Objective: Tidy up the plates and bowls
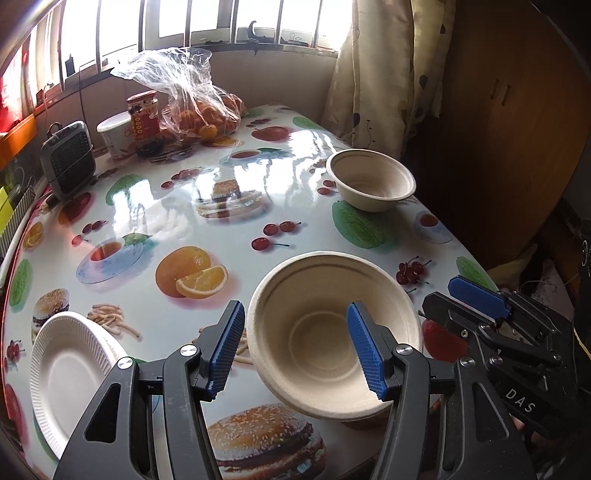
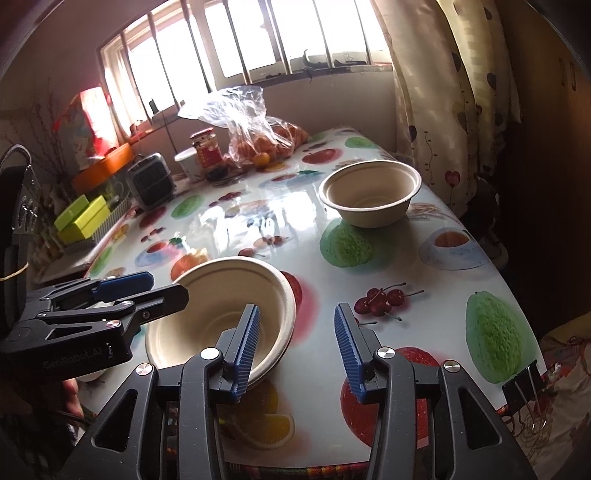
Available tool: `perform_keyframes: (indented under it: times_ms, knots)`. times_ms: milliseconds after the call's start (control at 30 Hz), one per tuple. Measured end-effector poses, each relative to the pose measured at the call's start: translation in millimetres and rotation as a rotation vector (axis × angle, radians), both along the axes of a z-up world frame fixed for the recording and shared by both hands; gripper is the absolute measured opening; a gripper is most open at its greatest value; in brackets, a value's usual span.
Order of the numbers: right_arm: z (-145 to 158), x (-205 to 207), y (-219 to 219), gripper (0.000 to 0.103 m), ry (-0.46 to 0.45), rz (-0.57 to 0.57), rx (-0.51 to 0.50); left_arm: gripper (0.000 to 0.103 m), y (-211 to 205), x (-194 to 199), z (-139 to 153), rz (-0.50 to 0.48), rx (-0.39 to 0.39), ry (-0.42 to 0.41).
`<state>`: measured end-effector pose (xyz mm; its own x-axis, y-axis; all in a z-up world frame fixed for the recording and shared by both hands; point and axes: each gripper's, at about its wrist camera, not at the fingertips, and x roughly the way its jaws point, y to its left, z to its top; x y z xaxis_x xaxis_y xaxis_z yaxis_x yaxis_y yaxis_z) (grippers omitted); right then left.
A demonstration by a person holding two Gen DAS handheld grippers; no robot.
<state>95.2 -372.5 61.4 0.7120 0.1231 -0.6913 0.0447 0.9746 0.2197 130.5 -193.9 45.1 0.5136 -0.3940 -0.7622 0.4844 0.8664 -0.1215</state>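
Near paper bowl (image 1: 334,336) sits tilted at the table's front edge, about 5 o'clock in the left wrist view, rim tipped up toward the camera. Its left rim lies between the left gripper (image 1: 297,350) fingers, right finger inside the bowl, left finger outside at 9 o'clock of it; jaws medium-wide, pads not visibly pressing the wall. From the right wrist view the same bowl (image 2: 221,317) is at 8 o'clock, and the right gripper (image 2: 295,350) has its left finger dipped inside the right rim, its right finger out over bare tablecloth; jaws narrow-to-medium, gap visible, nothing clamped. Cannot tell if the bowl's underside rests fully on the table.

2nd paper bowl (image 1: 371,179) stands upright at 1 o'clock, near the table's right edge, well apart from the 1st. White fluted paper plate (image 1: 68,363) lies at 8 o'clock, just beside the left gripper's left finger, partly over the table edge.

Fruit-print tablecloth (image 1: 177,206) covers the table. Far end, 11 o'clock: red-labelled jar (image 1: 143,118), white cup (image 1: 115,134) beside it, clear bag of oranges (image 1: 201,107) at 12 o'clock, small grey fan heater (image 1: 68,158) at 10 o'clock. Barred window (image 1: 207,20) behind, patterned curtain (image 1: 388,62) at 1 o'clock, binder clip (image 2: 522,387) on the cloth's edge at 4 o'clock in the right view.
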Motion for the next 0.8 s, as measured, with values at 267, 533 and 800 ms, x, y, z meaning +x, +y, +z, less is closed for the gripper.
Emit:
perform_keyframes:
  times_ms: [267, 533, 800]
  knots:
    - [2.4, 7.7, -5.5, 0.042, 0.001, -0.015, 0.001, 0.059, -4.1, 10.3, 6.6, -0.01, 0.006, -0.012]
    - [9.0, 20.2, -18.6, 0.045, -0.007, -0.049, -0.008, 0.059, -13.6, 30.7, 16.1, -0.047, -0.017, -0.023]
    - [12.8, 39.4, -34.4, 0.046, -0.003, -0.087, -0.027, 0.059, -29.5, 60.5, 20.6, -0.077, -0.027, -0.011]
